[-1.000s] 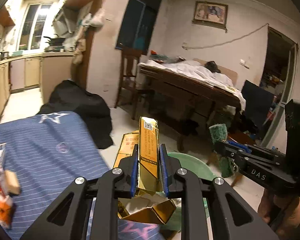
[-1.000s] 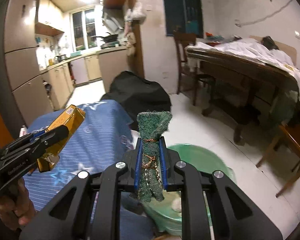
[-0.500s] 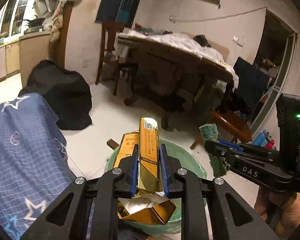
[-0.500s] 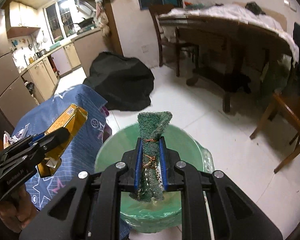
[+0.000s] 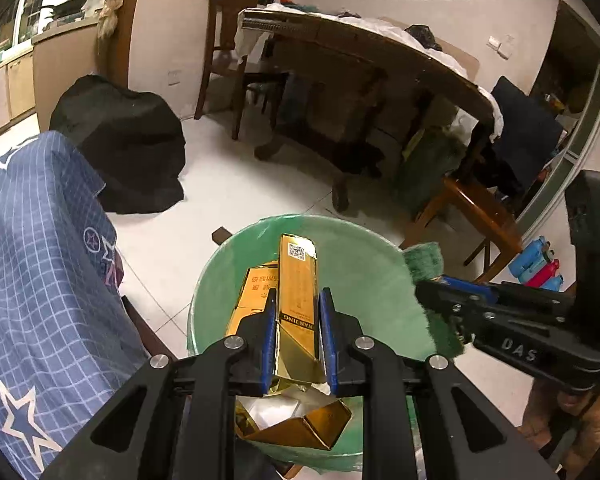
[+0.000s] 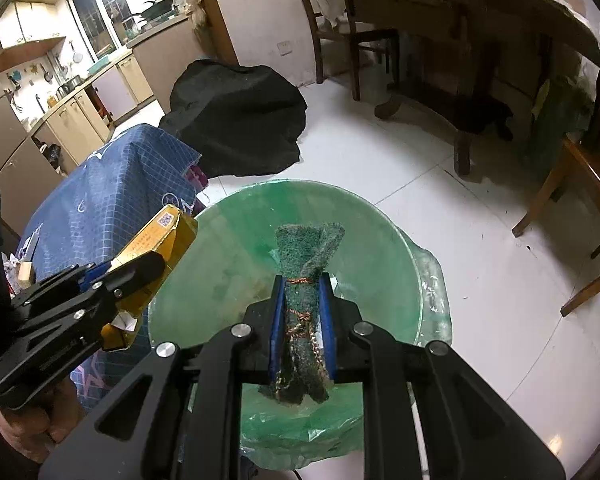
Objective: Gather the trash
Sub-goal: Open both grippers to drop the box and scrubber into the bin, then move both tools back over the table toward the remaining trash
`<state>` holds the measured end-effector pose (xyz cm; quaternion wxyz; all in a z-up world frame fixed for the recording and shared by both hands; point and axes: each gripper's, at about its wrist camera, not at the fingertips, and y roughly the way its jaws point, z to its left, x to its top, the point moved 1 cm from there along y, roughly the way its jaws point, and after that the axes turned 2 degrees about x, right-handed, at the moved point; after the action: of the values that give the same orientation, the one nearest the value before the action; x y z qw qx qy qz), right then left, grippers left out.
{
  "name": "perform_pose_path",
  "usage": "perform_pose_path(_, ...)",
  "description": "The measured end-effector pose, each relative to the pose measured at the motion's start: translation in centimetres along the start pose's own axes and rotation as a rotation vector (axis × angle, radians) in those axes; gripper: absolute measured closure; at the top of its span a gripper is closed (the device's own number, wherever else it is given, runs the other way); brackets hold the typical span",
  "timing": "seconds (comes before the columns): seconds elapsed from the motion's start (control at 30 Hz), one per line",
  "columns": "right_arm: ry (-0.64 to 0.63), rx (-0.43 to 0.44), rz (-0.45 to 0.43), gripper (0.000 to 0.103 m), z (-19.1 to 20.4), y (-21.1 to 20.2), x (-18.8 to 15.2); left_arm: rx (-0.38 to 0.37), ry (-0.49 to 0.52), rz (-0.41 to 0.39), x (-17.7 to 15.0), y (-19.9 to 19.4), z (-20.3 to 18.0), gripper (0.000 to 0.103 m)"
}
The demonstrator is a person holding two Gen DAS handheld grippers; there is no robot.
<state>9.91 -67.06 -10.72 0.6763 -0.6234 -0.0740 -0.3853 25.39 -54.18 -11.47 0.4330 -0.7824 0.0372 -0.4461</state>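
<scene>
We are over a white tiled floor in a dim room, a long wooden dining table under a white cloth by the far wall, a kitchen with cabinets off to the side. A black covered mound sits on the floor beside our worktop, draped in blue checked cloth with stars. Just beside it stands the green-lined trash bin. Above the bin, our left hand-held gripper is clamped tight on a gold cigarette carton, torn open at its lower end. Our right hand-held gripper is closed on a green scouring pad tied with twine, also poised over the bin's mouth.
</scene>
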Motion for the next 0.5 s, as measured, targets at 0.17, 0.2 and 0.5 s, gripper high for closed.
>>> perform_pose_path(0.17, -0.001, 0.002, -0.005, 0.086, -0.4, 0.0, 0.4, 0.004, -0.002, -0.004, -0.6, 0.2, 0.9, 0.082)
perform_pose_path(0.2, -0.001, 0.002, -0.008, 0.086, -0.5, 0.1, 0.6, 0.005, -0.002, -0.006, -0.6, 0.1, 1.0, 0.082)
perform_pose_path(0.5, 0.019, 0.014, -0.039, 0.069, -0.9, -0.6, 0.4, 0.036, 0.002, -0.035, -0.6, -1.2, 0.9, 0.044)
